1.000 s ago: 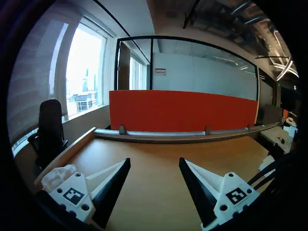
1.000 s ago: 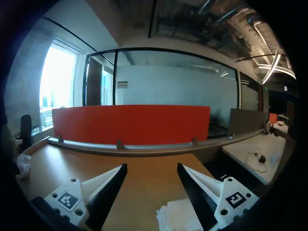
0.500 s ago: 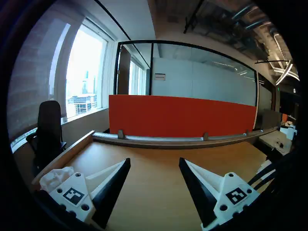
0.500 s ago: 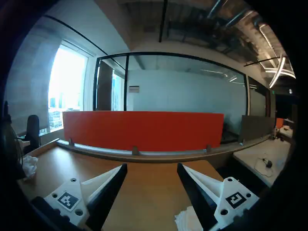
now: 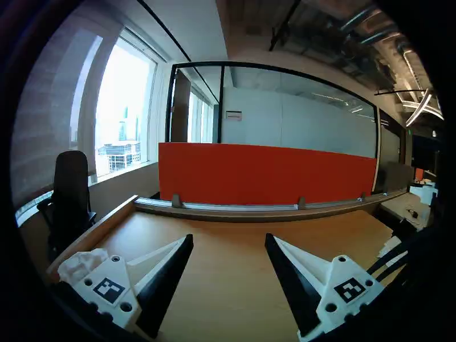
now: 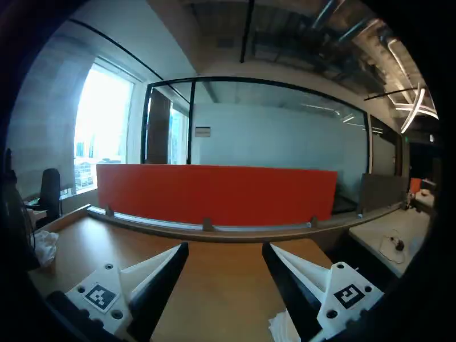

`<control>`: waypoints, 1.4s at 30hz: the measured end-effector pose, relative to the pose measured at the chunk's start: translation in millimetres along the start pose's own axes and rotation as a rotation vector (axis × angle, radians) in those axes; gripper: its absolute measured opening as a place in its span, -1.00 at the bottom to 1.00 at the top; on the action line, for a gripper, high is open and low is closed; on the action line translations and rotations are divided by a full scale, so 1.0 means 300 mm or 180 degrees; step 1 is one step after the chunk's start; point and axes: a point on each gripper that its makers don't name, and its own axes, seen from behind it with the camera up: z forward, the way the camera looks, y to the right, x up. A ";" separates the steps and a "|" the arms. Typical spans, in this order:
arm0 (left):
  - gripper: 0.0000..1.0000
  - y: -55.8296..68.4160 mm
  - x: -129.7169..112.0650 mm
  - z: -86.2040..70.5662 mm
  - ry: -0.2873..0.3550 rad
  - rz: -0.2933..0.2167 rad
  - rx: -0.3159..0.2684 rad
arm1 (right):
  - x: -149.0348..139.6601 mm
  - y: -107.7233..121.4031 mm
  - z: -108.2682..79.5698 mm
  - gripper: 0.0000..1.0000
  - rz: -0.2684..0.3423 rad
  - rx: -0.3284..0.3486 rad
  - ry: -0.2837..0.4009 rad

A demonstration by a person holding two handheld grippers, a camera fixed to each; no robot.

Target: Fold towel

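Crumpled white towel (image 5: 80, 263) at the lower left of the left gripper view, on the left edge of the wooden desk (image 5: 228, 279), just behind one finger of the left gripper (image 5: 228, 235). Seen also at the far left of the right gripper view, small and pale. At the bottom edge there, a corner of flat white cloth (image 6: 282, 329) beside one finger of the right gripper (image 6: 224, 245). Both grippers spread wide, gripping nothing, bare desk in each gap. Farther back, an orange divider panel (image 5: 268, 174) along the desk's far edge. At left, a black chair (image 5: 71, 194) below a bright window (image 5: 122, 125).
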 end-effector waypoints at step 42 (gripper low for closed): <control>0.87 -0.082 -0.359 0.013 0.0381 0.0110 -0.0017 | -0.060 -0.122 -0.028 1.00 0.0100 0.0000 0.0107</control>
